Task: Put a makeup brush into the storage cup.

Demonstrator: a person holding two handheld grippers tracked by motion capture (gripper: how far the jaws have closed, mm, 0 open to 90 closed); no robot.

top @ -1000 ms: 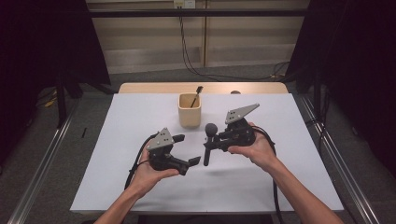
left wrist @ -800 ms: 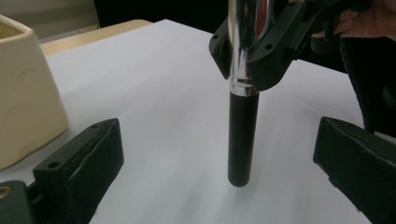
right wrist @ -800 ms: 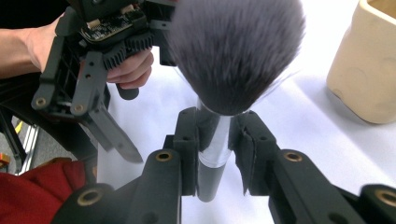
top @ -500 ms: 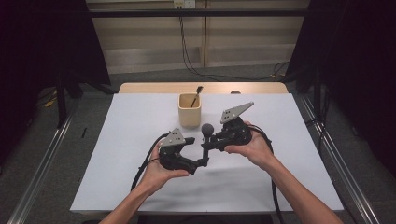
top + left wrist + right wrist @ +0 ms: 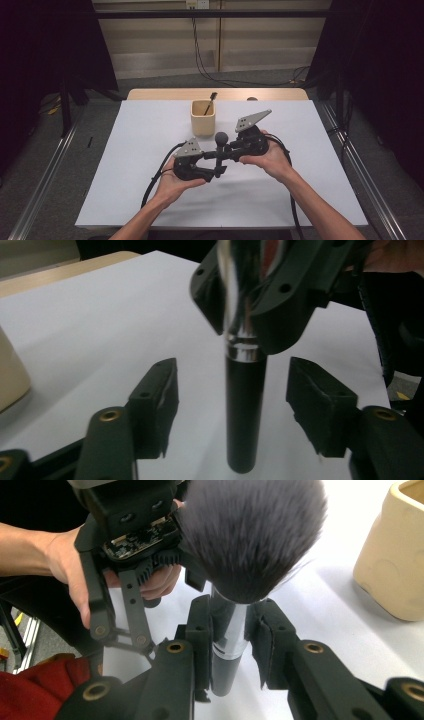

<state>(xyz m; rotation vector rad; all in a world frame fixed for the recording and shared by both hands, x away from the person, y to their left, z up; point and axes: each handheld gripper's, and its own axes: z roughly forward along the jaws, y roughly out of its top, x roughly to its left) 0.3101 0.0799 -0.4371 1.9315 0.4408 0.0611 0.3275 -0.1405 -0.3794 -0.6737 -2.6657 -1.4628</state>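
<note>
Nearest the person, the left claw (image 5: 219,171) sits low over the white surface (image 5: 125,165), its jaws partly apart and just now closing in on the brush's dark handle (image 5: 245,415), which stands between them. In the left gripper view both pads (image 5: 160,400) are clear of the handle, with a gap on each side. Just beyond, the right claw (image 5: 223,154) holds the makeup brush (image 5: 220,147) by its silver ferrule (image 5: 227,630), the jaws clamped on either side. The brush stands roughly upright above the middle of the surface: its long axis runs up and down, the dark fluffy head (image 5: 250,535) points up and the handle end points down toward the surface. Farther back, a beige cup (image 5: 203,119) stands on the surface with a thin dark stick (image 5: 210,101) leaning out of it.
</note>
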